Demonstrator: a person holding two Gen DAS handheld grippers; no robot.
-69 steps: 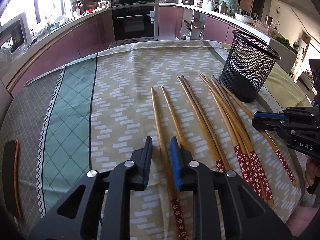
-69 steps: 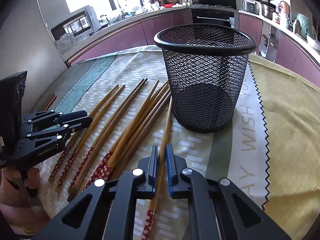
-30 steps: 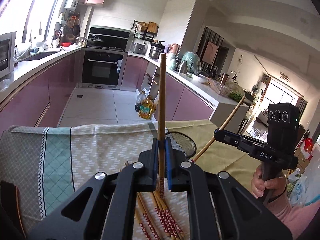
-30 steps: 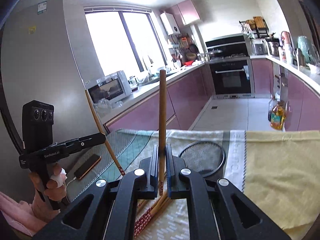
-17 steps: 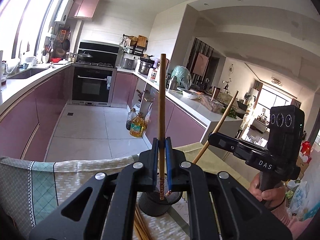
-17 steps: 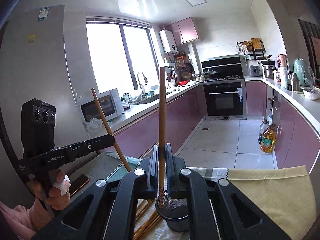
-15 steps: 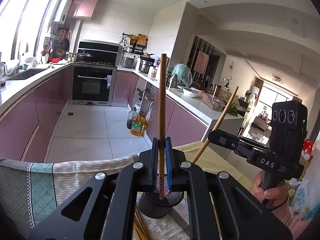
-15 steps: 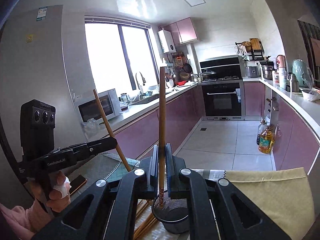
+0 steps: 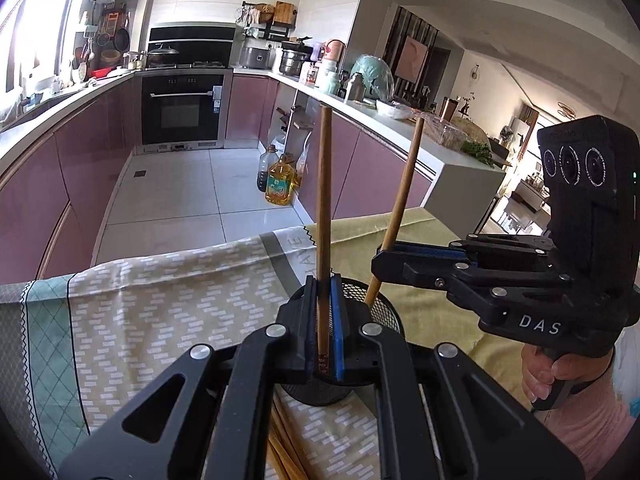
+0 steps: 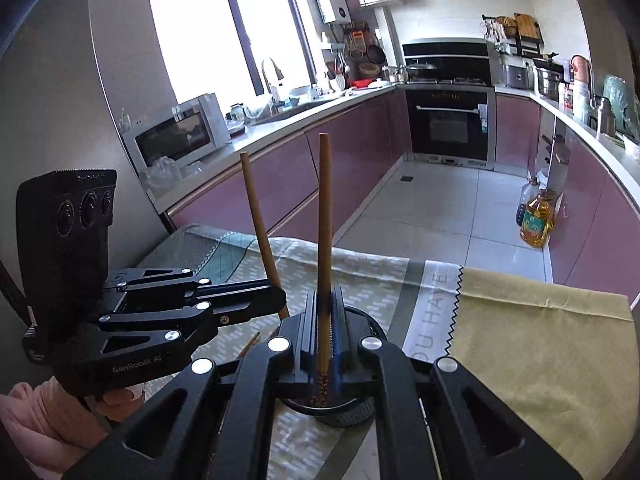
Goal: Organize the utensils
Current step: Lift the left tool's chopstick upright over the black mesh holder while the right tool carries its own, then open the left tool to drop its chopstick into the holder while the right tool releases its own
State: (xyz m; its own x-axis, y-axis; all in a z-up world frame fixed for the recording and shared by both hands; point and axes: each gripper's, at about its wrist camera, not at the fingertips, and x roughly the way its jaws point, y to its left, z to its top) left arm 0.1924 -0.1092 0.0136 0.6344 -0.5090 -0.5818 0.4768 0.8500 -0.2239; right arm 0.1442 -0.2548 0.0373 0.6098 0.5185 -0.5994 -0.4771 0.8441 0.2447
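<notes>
Kitchen table: both grippers, left gripper [image 9: 323, 320] and right gripper [image 10: 323, 328], each clamp one upright chopstick [image 9: 322, 216]. Decorated lower ends hang directly above the mesh holder [image 9: 384, 316].

Mesh basket [image 9: 384, 316] on the tablecloth [image 9: 168, 300], loose chopsticks [image 9: 280, 456] on the cloth beside it.

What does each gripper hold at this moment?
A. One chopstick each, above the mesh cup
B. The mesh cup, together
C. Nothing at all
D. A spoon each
A: the left gripper and the right gripper each pinch one chopstick, and its lower end points into the mesh cup.
</notes>
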